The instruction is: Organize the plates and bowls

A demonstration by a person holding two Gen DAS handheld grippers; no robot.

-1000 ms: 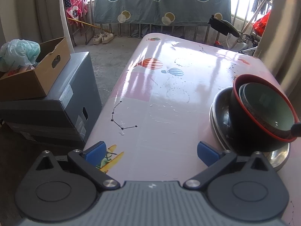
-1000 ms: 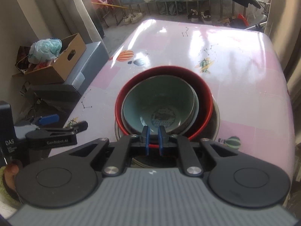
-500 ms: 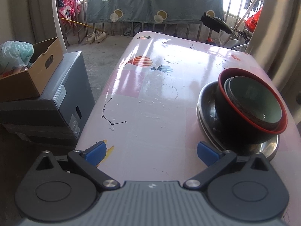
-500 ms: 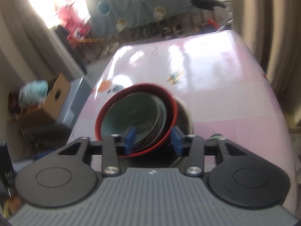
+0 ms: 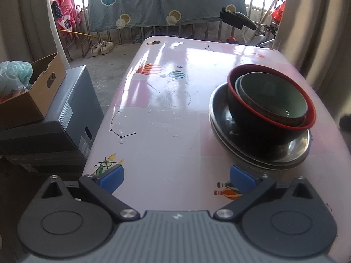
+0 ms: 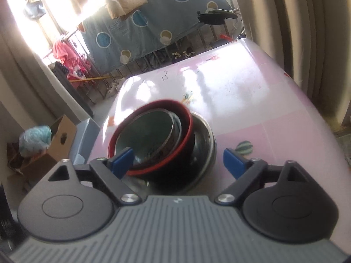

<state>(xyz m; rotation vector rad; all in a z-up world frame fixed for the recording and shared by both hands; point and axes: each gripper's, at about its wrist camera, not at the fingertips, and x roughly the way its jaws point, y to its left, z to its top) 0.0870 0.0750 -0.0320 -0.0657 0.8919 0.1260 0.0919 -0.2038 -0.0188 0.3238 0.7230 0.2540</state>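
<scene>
A black bowl with a red rim (image 5: 258,120) holds nested green bowls (image 5: 274,96) and sits in stacked metal plates (image 5: 221,131) on the pink table (image 5: 171,114), at the right in the left wrist view. My left gripper (image 5: 176,178) is open and empty over the table's near edge, left of the stack. In the right wrist view the stack of bowls (image 6: 153,138) on the metal plates (image 6: 206,140) lies just ahead of my right gripper (image 6: 178,162), which is open, empty and tilted, apart from the bowls.
A cardboard box (image 5: 28,96) with a plastic bag sits on a grey crate (image 5: 57,127) left of the table. Curtains (image 5: 318,26) hang at the right. A railing with a hanging blue sheet (image 5: 166,2) stands beyond the table's far end.
My right gripper let go of the red-rimmed bowl's rim, opened wide and drew back and up. My left gripper drew back a little from the stack.
</scene>
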